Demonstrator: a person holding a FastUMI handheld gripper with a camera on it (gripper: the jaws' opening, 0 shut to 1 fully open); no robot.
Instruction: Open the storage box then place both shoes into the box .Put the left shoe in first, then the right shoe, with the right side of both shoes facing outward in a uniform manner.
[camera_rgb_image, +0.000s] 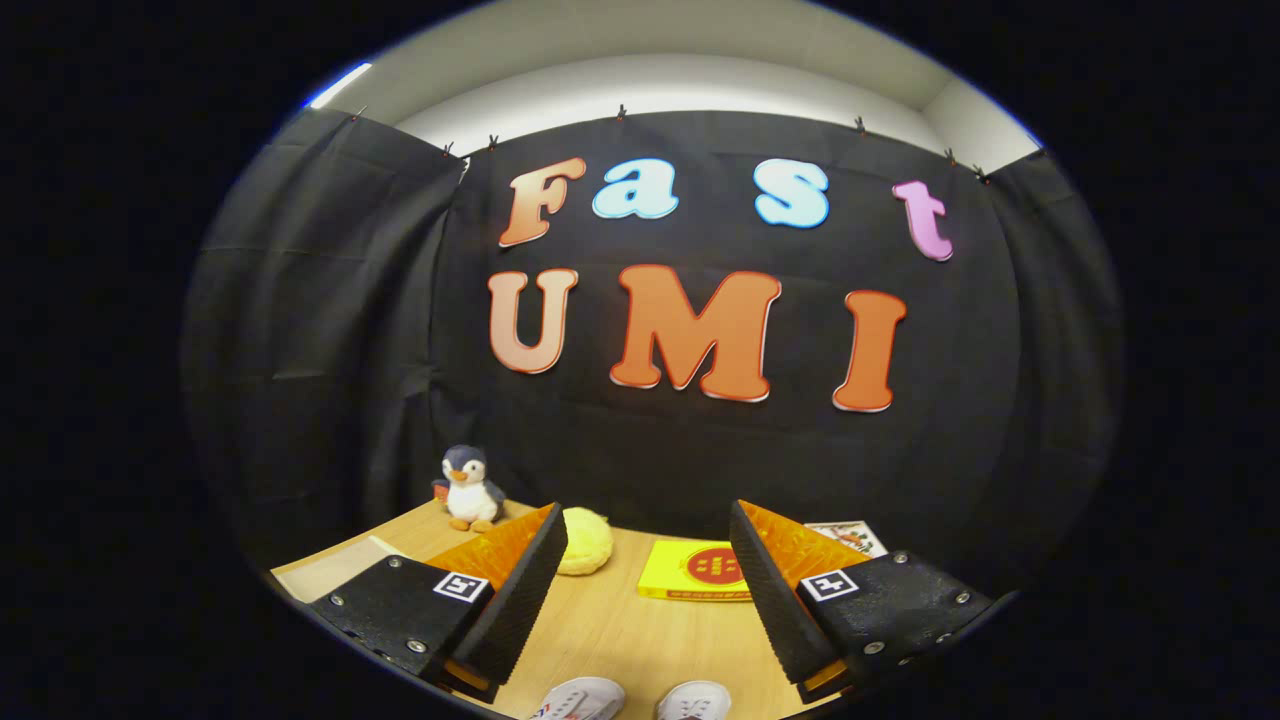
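Two white shoes lie side by side on the wooden table (610, 625), close below the fingers: the left-hand shoe (580, 698) and the right-hand shoe (695, 700), only their tips showing. My gripper (645, 575) is raised above the table and open, its two fingers spread wide with nothing between them. The shoes sit under the gap between the fingers, nearer than the fingertips.
A plush penguin (470, 488) stands at the table's far left by the black cloth wall. A yellow bun-like toy (583, 541) and a flat yellow box with a red disc (700, 572) lie beyond the fingers. A small printed card (848, 537) lies at the far right.
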